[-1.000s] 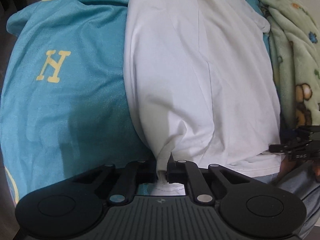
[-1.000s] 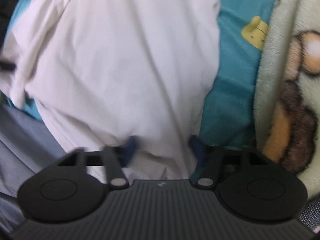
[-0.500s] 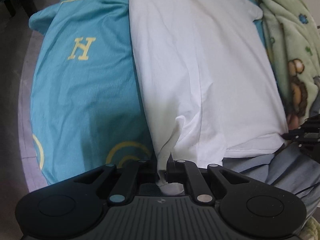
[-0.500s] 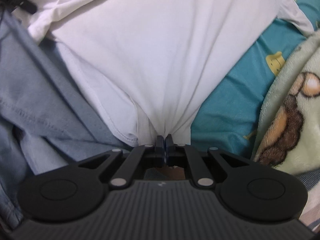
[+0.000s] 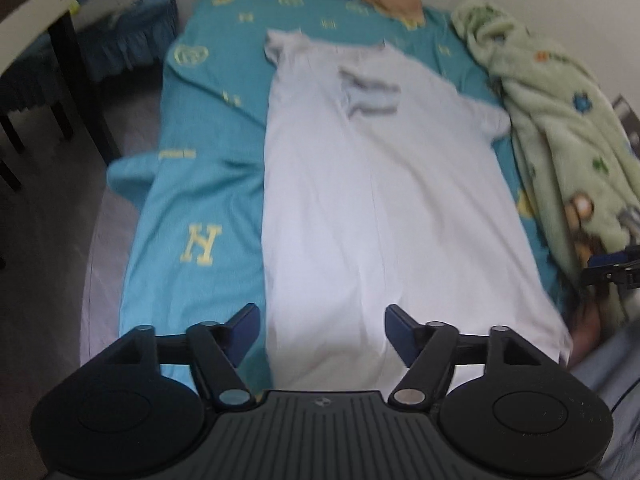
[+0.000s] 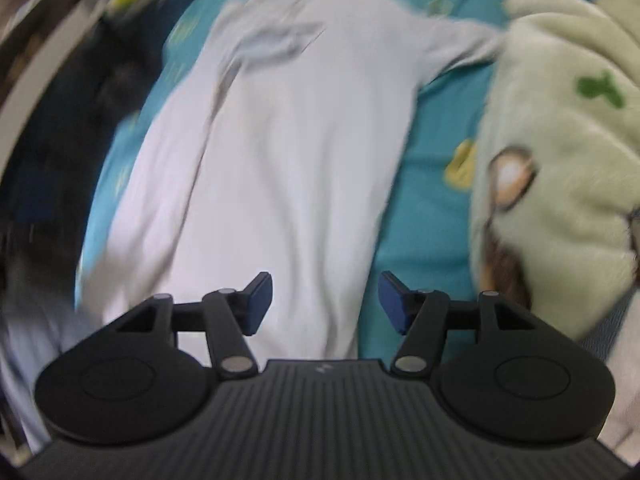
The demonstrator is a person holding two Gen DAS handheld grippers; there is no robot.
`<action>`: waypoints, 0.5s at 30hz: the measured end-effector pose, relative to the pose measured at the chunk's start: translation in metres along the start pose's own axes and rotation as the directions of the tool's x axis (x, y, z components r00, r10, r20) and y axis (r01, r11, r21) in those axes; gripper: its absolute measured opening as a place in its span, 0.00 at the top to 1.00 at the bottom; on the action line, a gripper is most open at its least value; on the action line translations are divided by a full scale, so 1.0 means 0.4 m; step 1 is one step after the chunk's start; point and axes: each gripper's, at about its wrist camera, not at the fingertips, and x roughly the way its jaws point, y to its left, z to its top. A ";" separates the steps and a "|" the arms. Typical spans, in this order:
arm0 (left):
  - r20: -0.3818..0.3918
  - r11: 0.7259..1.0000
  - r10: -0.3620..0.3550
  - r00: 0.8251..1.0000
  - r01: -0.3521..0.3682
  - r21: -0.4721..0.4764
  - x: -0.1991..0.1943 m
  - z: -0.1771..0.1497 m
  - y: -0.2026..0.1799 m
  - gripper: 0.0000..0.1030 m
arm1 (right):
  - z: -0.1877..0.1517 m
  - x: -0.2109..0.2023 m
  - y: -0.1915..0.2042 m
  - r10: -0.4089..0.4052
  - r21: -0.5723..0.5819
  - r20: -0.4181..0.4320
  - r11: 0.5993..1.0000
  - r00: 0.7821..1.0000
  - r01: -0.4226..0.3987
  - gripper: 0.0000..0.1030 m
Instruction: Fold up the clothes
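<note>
White shirt (image 5: 372,208) lies released on the bed; both claws, left (image 5: 322,330) and right (image 6: 325,302), now spread apart.

Both views above shirt (image 5: 384,208)

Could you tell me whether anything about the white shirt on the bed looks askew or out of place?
The white short-sleeved shirt lies mostly flat on the teal bedsheet, but its left sleeve is tucked under while its right sleeve sticks out toward the crumpled green fleece blanket.
</note>
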 end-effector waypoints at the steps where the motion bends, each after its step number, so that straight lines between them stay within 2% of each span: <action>1: 0.034 1.000 0.012 0.999 -0.012 0.000 0.000 0.014 -0.017 0.26 | 0.021 0.004 -0.016 0.003 0.040 0.043 0.999 0.999 -0.005 0.41; 3: 0.086 1.000 0.020 0.996 -0.019 -0.017 0.016 0.042 -0.051 0.20 | 0.062 0.012 -0.047 0.004 0.120 0.128 0.993 0.992 -0.020 0.41; 7: 0.141 0.998 -0.019 0.990 0.027 -0.059 0.092 0.098 -0.121 0.17 | 0.134 0.058 -0.104 -0.017 0.283 0.268 0.957 0.963 -0.062 0.41; 10: 0.170 0.996 -0.028 0.985 0.041 -0.073 0.170 0.133 -0.167 0.14 | 0.183 0.131 -0.148 -0.039 0.415 0.321 0.904 0.946 -0.103 0.41; 13: 0.186 0.998 0.003 0.983 0.010 -0.067 0.253 0.157 -0.198 0.14 | 0.231 0.197 -0.189 -0.075 0.520 0.360 0.844 0.930 -0.133 0.41; 15: 0.202 0.999 0.035 0.979 -0.025 -0.048 0.297 0.166 -0.202 0.14 | 0.265 0.241 -0.209 -0.121 0.547 0.384 0.828 0.915 -0.120 0.41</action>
